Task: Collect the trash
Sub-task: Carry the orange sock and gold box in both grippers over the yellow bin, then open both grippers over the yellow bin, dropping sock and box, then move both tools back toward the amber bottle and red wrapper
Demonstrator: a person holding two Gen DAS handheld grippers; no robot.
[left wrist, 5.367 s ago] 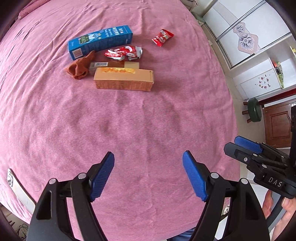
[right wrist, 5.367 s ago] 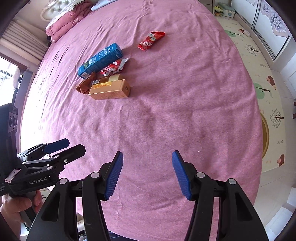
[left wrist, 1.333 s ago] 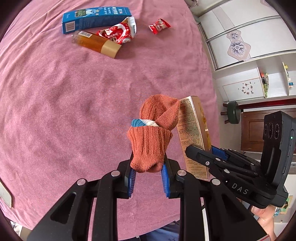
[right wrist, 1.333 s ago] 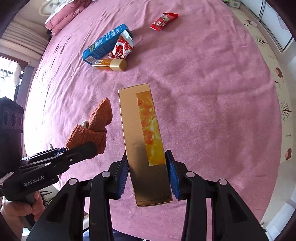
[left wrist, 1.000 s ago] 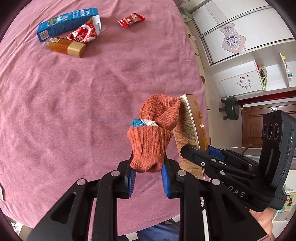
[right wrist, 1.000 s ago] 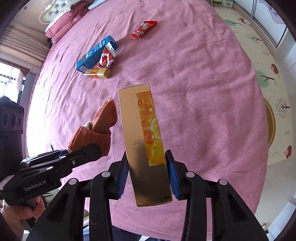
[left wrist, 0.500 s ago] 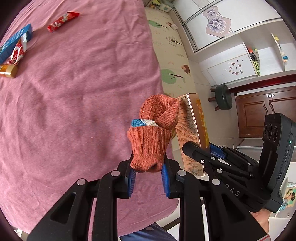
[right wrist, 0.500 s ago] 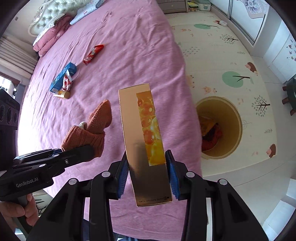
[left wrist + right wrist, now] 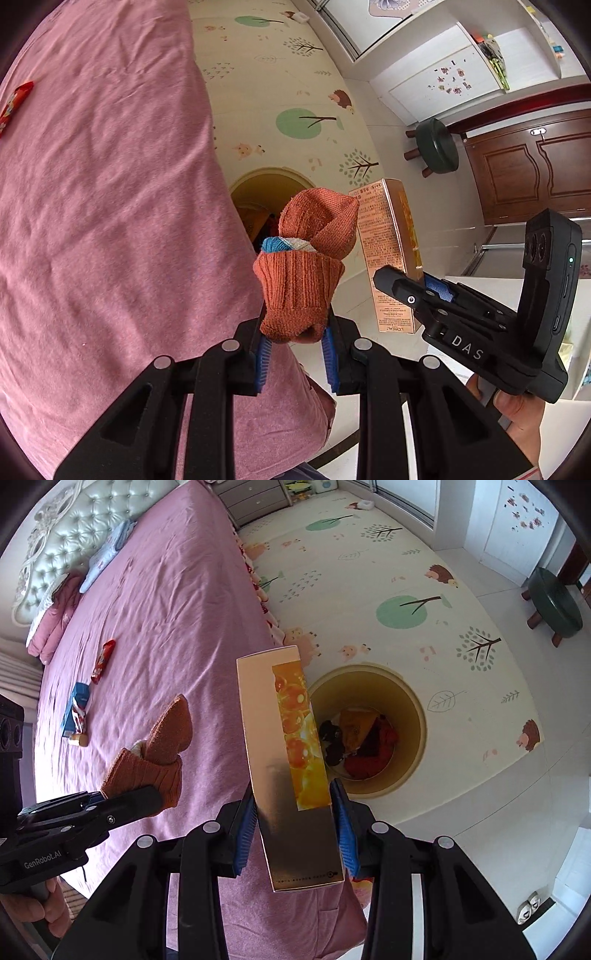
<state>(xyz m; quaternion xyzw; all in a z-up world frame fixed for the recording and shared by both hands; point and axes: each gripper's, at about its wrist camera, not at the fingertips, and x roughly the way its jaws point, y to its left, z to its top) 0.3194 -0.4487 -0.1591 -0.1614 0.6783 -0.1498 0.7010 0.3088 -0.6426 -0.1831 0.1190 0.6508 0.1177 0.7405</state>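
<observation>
Left wrist view: my left gripper (image 9: 293,354) is pinching a rolled orange sock (image 9: 304,266) between its 2 blue pads, the sock standing up out of the jaws with a bit of blue and white fabric tucked in its fold. Just to the right of it, my right gripper (image 9: 424,286) clamps a tall gold box (image 9: 388,254), printed side toward me. Beyond the sock, past the edge of the pink bed (image 9: 103,206), the rim of a yellow bin (image 9: 273,177) shows on the patterned floor mat (image 9: 280,74). In the right wrist view, my right gripper (image 9: 295,832) grips the gold box (image 9: 291,768) by its long sides, the box rising upright from the pads. The bin (image 9: 413,716) sits ahead and to the right of the box, on the mat beside the bed, already holding some red, orange and dark trash. To the left, my left gripper (image 9: 110,805) holds the sock (image 9: 155,757) above the bed. Far off on the bed lie a red wrapper (image 9: 103,661) and a blue carton (image 9: 75,709) with 2 smaller items beside it.
</observation>
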